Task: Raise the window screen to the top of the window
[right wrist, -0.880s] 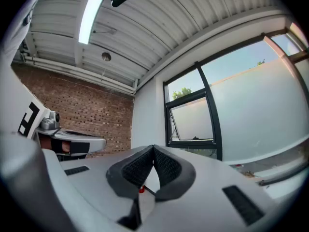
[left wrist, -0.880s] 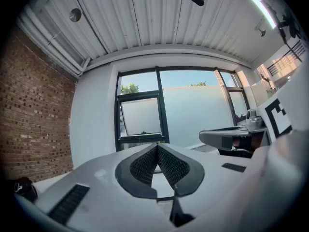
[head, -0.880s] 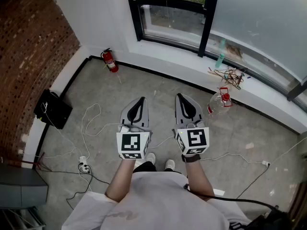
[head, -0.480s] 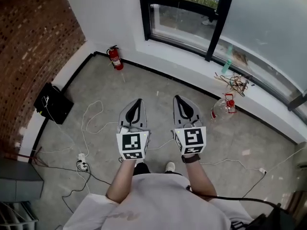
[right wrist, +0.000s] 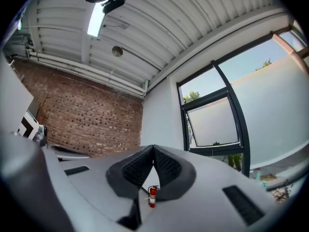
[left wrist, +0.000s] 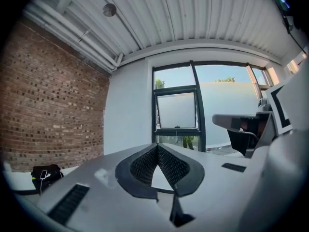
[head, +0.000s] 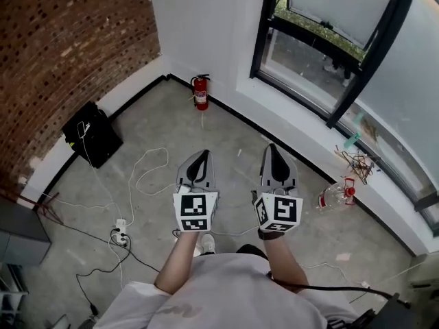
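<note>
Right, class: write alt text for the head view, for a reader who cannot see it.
A person holds the left gripper and right gripper side by side above a concrete floor, jaws shut and empty. A red fire extinguisher stands by the white wall beside a black-framed window; brick wall at left.

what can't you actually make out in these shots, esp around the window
- Window top: cut off by the head view's upper edge.
- Window screen: no view settles whether the frosted panel is it, or where a pull might be; too small in both gripper views.
- Tangle beside the window: too small in the head view to identify.
- Black box: too small in the head view to say what it is.
</note>
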The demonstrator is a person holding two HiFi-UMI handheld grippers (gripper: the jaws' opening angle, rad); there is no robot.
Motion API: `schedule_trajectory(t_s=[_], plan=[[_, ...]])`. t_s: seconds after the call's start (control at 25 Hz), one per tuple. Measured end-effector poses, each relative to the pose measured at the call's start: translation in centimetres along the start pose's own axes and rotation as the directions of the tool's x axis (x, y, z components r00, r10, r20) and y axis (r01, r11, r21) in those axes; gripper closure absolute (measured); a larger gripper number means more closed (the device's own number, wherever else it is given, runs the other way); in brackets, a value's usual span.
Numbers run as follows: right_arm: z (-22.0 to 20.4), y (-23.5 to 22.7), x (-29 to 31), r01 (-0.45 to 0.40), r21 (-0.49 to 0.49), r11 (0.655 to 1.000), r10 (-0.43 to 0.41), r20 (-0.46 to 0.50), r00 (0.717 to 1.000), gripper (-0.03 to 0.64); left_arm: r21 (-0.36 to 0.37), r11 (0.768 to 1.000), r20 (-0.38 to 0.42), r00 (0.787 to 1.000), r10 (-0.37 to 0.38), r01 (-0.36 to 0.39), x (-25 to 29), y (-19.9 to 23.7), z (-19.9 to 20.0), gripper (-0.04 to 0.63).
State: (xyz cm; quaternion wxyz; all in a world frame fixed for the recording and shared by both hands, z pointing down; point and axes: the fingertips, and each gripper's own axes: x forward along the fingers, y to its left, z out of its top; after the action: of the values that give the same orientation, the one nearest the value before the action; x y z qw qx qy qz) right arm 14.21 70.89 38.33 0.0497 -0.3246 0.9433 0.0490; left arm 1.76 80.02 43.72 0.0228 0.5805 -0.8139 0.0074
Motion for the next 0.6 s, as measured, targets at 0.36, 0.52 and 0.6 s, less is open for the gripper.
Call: schedule_trajectory(t_s=[0.36, 0.52, 0.6], plan=[[-4.0, 6.5, 6.2, -0.142, -0.009, 0.990, 0.141, -0.079, 0.987, 0.614, -0.129, 0.992, -0.073, 0.997, -0.011, 0.001, 3.6, 5.5, -4.1, 0.595], [-5.8, 3.8, 10.8, -0.111, 0.032, 0.993, 0.113, -0.088, 0.990, 0.614, -0.123, 0.992, -0.097, 0.995, -0.033, 0.021, 7.8, 5.4, -4.7, 0.595], [-6.5, 2.4, 13.5, -0.100, 0.056, 0.993, 0.105, -0.091, 0.990, 0.614, -0.108, 0.994, -0.096, 0.995, -0.037, 0.026, 10.8, 5.8, -4.5, 0.595]])
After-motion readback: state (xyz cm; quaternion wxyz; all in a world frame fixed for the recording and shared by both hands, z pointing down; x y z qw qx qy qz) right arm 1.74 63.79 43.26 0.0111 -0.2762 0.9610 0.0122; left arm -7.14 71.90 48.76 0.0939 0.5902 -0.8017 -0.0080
